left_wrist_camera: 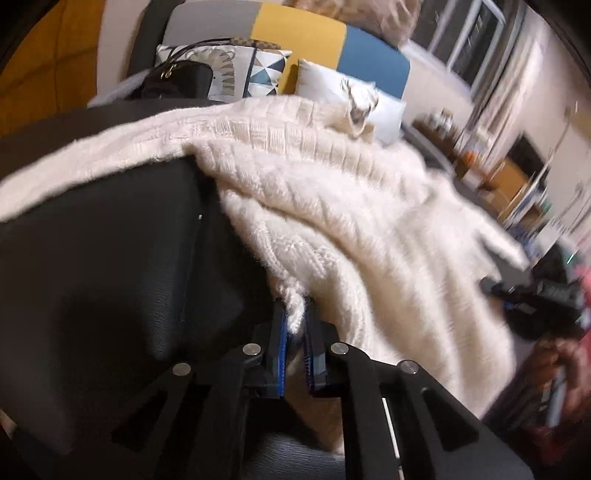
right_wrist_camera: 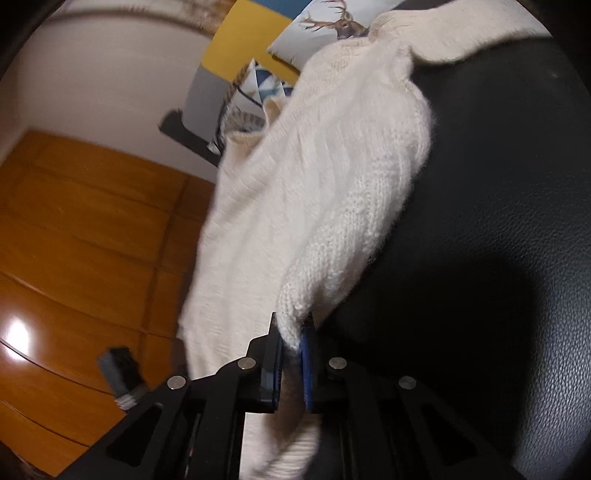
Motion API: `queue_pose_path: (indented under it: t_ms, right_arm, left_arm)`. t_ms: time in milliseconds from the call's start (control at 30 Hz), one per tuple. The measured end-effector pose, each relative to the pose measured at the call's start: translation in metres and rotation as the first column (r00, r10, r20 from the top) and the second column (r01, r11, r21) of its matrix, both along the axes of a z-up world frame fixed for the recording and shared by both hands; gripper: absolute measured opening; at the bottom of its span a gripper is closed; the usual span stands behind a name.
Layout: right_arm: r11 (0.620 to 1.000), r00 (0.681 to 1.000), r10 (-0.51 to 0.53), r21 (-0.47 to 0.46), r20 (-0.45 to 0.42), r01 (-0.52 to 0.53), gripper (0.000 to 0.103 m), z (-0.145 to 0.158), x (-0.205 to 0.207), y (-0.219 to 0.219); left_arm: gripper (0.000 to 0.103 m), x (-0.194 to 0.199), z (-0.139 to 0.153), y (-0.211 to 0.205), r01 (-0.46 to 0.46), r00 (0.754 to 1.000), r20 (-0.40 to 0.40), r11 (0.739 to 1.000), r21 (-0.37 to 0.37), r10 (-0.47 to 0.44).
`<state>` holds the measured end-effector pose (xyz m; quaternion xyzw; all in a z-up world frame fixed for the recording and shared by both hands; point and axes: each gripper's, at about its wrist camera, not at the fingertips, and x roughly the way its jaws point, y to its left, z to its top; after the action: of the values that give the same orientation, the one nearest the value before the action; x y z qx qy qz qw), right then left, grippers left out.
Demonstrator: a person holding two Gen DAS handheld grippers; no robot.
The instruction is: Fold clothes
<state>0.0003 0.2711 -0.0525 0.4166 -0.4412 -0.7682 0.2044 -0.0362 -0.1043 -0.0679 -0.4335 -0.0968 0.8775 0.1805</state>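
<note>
Cream sweater (left_wrist_camera: 332, 206) draped over black seat (left_wrist_camera: 110, 258). Left gripper (left_wrist_camera: 295, 325) and right gripper (right_wrist_camera: 293, 339) each pinch a knit edge. Probably lift evenly, keeping edges level, to fold cleanly.

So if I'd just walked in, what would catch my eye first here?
Probably the fluffy cream knitted sweater, spread across a black leather seat. Each gripper pinches a bit of its edge: the left gripper near the bottom of its view, the right gripper likewise. Behind, a cushion with a deer print leans against a yellow, blue and grey sofa back.
</note>
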Motion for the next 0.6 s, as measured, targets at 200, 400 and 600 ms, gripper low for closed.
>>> queue_pose_path:
  t_ms: [200,400,600]
  right_arm:
    - [0.997,0.994,-0.04,-0.071,-0.103,0.033,0.006,0.035,0.01,0.019]
    - [0.981,0.977,-0.119,-0.17,-0.176,0.089,0.006,0.066,0.017,0.049]
    - [0.961,0.962,-0.195,-0.232,-0.192,0.149,0.006,0.079,0.028,0.077]
  left_arm:
    - [0.006,0.015,0.035,-0.028,-0.012,0.999,-0.029,0.973,0.229,0.019]
    - [0.006,0.03,0.058,-0.052,-0.012,0.999,-0.032,0.918,0.395,0.027]
    - [0.006,0.044,0.058,-0.073,-0.021,1.0,0.024,0.864,0.503,0.011]
